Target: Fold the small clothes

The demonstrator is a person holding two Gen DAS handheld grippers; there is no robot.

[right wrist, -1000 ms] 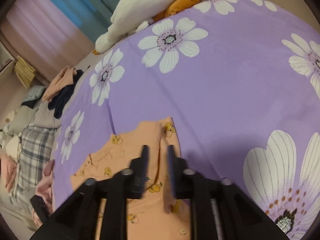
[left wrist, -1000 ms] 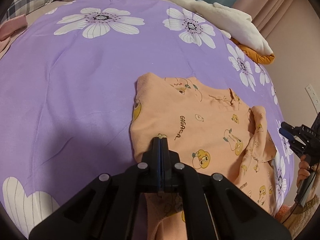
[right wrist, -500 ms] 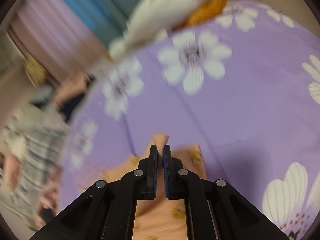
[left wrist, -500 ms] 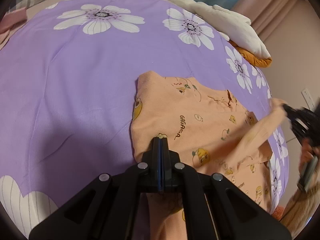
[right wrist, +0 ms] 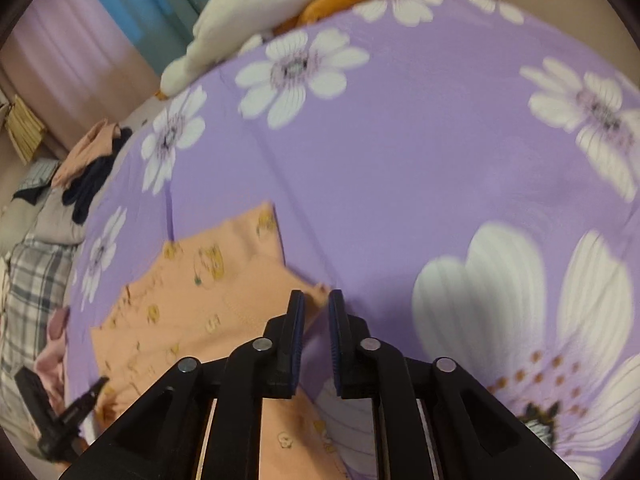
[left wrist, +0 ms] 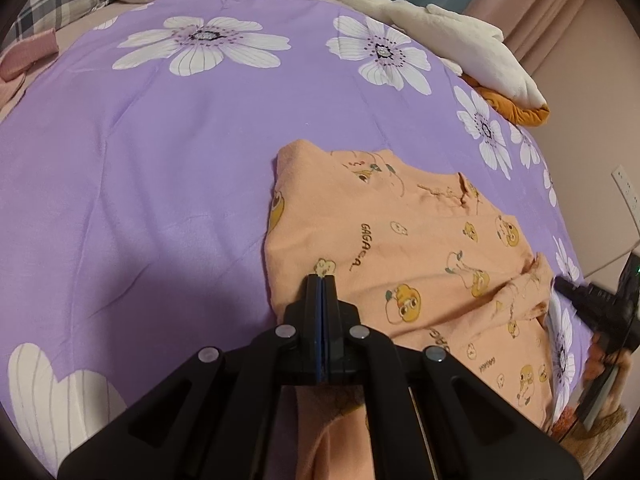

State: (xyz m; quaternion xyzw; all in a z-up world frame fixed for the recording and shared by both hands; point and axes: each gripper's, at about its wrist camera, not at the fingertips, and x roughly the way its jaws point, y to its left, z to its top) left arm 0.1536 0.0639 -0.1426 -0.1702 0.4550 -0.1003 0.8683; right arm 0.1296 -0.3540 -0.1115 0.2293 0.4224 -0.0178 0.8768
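The orange printed garment (left wrist: 420, 264) is found lying on the purple flowered bedspread (left wrist: 160, 168), which serves as the reference for all positions here. The garment occupies the near right part of that bedspread in the left wrist view, with a white and orange plush toy (left wrist: 460, 44) well apart at the far edge.

The left gripper (left wrist: 321, 278) is seen with its fingers pressed together at the garment's near hem; cloth appears to be pinched between them, though the contact itself is hidden by the fingers.

A change is noted at the right gripper (right wrist: 316, 300). Half a second ago its fingers were nearly together on a raised sleeve; that sleeve (left wrist: 516, 300) is now laid across the garment body, flat against the bedspread. The fingers are now parted and opening, and only the tip of a cloth corner (right wrist: 320, 292) lies between them, not pressed by either.

It is judged that the sleeve fold has been placed and released. One inward fold is thereby counted as done; the remaining folds are judged still outstanding.
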